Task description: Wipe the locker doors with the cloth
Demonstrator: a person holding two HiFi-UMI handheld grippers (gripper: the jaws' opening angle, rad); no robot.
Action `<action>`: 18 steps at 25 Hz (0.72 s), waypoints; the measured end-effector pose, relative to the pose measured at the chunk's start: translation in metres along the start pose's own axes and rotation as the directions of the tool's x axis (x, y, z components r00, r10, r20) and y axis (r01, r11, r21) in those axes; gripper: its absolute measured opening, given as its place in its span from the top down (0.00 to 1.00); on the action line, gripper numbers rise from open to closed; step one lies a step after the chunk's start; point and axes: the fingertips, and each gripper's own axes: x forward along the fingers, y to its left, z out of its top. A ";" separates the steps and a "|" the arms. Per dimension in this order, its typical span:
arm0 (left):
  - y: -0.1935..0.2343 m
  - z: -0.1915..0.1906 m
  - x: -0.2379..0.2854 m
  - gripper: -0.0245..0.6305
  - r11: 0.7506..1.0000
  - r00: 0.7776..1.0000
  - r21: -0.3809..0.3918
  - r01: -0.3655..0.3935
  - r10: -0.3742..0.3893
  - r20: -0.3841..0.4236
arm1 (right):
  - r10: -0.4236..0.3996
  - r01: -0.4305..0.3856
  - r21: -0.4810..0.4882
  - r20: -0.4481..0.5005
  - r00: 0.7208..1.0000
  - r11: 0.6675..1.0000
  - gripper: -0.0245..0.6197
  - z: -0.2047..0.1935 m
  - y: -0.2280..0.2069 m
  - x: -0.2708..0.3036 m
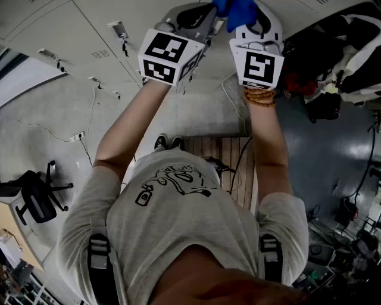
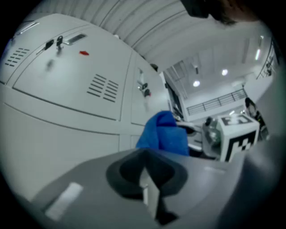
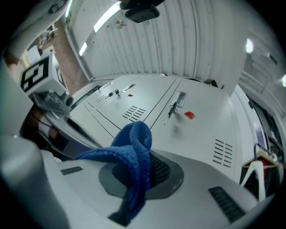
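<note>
Both grippers are raised in front of the pale grey locker doors (image 3: 187,120) (image 2: 67,85), which have vent slots, keyed locks and small red tags (image 3: 189,115). A blue cloth (image 3: 133,154) (image 1: 236,9) (image 2: 163,133) is bunched between the jaws of my right gripper (image 3: 138,172) (image 1: 245,16), which is shut on it; one end of the cloth hangs down. My left gripper (image 2: 149,190) (image 1: 202,18) is close beside it on the left, its jaws together with nothing between them. The cloth hangs just off the door surface; I cannot tell whether it touches.
Below me are a wooden platform (image 1: 223,158), a pair of shoes (image 1: 168,142) and trailing cables. A black office chair (image 1: 36,199) stands at the left. Dark bags and clothes (image 1: 345,53) are piled at the right. A white hanger (image 3: 257,167) sits by the lockers' right edge.
</note>
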 end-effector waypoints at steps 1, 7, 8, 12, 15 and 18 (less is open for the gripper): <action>0.003 0.004 0.004 0.96 1.000 1.000 0.006 -0.007 0.007 0.005 | -0.012 0.013 -0.047 0.021 1.000 0.999 0.92 0.003 -0.003 0.011; 0.016 0.002 0.020 0.96 1.000 1.000 0.019 -0.023 0.023 -0.002 | -0.084 0.092 -0.279 0.043 0.996 0.956 0.92 0.001 -0.006 0.040; 0.017 -0.002 0.022 0.96 1.000 1.000 0.020 -0.023 0.023 -0.009 | -0.087 0.094 -0.307 0.038 0.995 0.947 0.92 -0.001 -0.004 0.039; 0.020 -0.020 0.025 0.96 1.000 0.999 0.012 -0.019 0.020 -0.039 | -0.076 0.076 -0.361 0.014 0.997 0.929 0.92 -0.023 0.004 0.031; 0.019 -0.037 0.030 0.96 1.000 0.998 0.001 -0.012 0.012 -0.063 | -0.080 0.067 -0.367 -0.019 0.997 0.928 0.92 -0.049 0.007 0.023; 0.017 -0.058 0.034 0.96 1.000 0.996 -0.015 0.000 -0.001 -0.092 | -0.089 0.059 -0.371 -0.065 0.994 0.927 0.92 -0.082 0.013 0.013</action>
